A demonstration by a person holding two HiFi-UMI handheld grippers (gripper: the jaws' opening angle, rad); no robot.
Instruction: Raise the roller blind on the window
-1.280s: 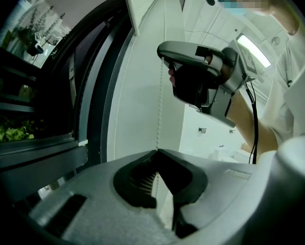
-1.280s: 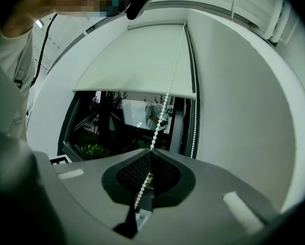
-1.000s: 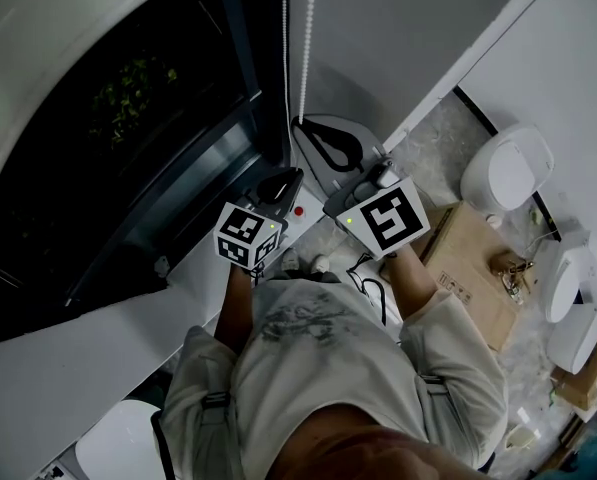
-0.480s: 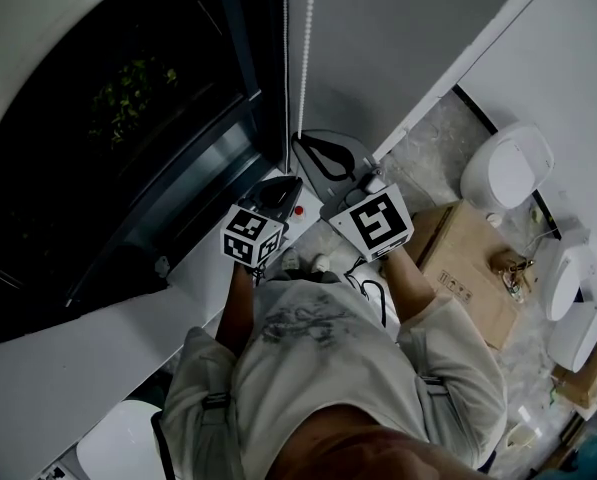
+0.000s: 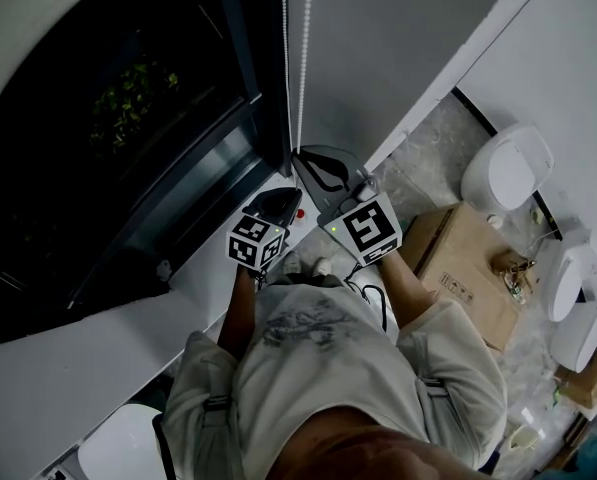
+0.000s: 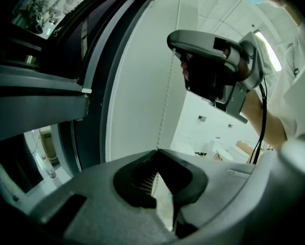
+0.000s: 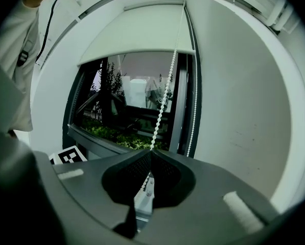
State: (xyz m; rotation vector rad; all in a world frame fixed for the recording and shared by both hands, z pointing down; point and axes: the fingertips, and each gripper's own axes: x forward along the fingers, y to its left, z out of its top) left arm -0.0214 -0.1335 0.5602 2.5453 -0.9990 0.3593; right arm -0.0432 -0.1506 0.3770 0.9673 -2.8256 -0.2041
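Beside dark window frame point(image 7: 181, 101): right hand-held gripper point(image 7: 151, 152) clenched on white beaded pull chain point(image 7: 165, 93), lower than a second ago, so downward haul appears under way. Left hand-held gripper point(image 6: 156, 151) likewise pinched on chain. Pale fabric roller blind point(image 7: 137, 37) partly raised, glass exposed beneath; more pulls likely needed

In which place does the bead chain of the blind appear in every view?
Head view: the bead chain hangs at top centre, reaching the right gripper.
Left gripper view: centre, a thin line running down into the shut left gripper.
Right gripper view: centre, running down into the shut jaws.
Shared landmark: the dark window frame.
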